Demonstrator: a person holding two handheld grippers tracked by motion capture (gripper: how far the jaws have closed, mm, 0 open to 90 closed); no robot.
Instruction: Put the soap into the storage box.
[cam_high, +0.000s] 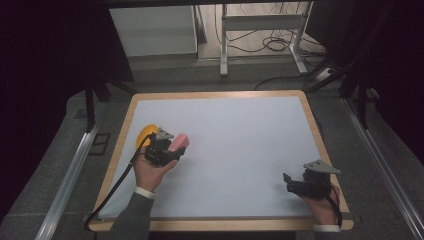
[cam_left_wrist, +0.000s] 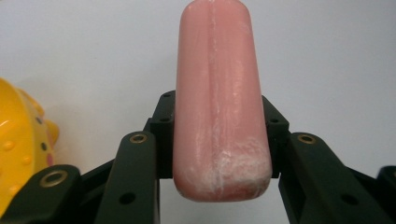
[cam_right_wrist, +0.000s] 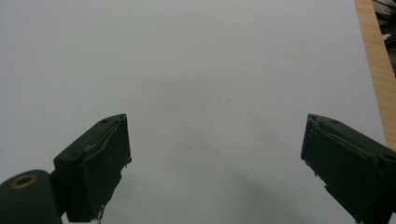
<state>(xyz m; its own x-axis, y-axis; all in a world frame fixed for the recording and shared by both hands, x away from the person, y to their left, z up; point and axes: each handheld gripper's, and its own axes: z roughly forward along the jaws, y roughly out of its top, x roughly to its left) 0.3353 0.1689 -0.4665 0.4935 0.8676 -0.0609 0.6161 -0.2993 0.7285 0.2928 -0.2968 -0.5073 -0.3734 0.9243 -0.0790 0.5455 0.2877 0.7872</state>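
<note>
High view: left gripper (cam_high: 172, 145) at about 9 o'clock on the white sheet (cam_high: 235, 150), close to the sheet's left border. Jaws clamped on a pink, rounded bar (cam_high: 179, 141), which sticks out past the jaws toward 1 o'clock. Yellow toy (cam_high: 145, 135) just beside the gripper at its 10 o'clock, lying at the sheet's left edge. Cable runs from the gripper down along the forearm to the near table edge.

Left gripper view: pink bar (cam_left_wrist: 219, 107) held upright between both jaws, pressed on both flanks; whitish scuffing on its lower end. Yellow toy (cam_left_wrist: 21, 149) at 8 o'clock of the picture, dotted surface, apart from the bar. Cannot tell if the bar touches the sheet.

Right gripper (cam_high: 295, 184) at 4 o'clock on the sheet, near the wooden table rim (cam_high: 320, 140), well apart from the bar. Right gripper view: jaws spread wide, nothing between them, bare white sheet ahead, wooden rim at 2 o'clock.
</note>
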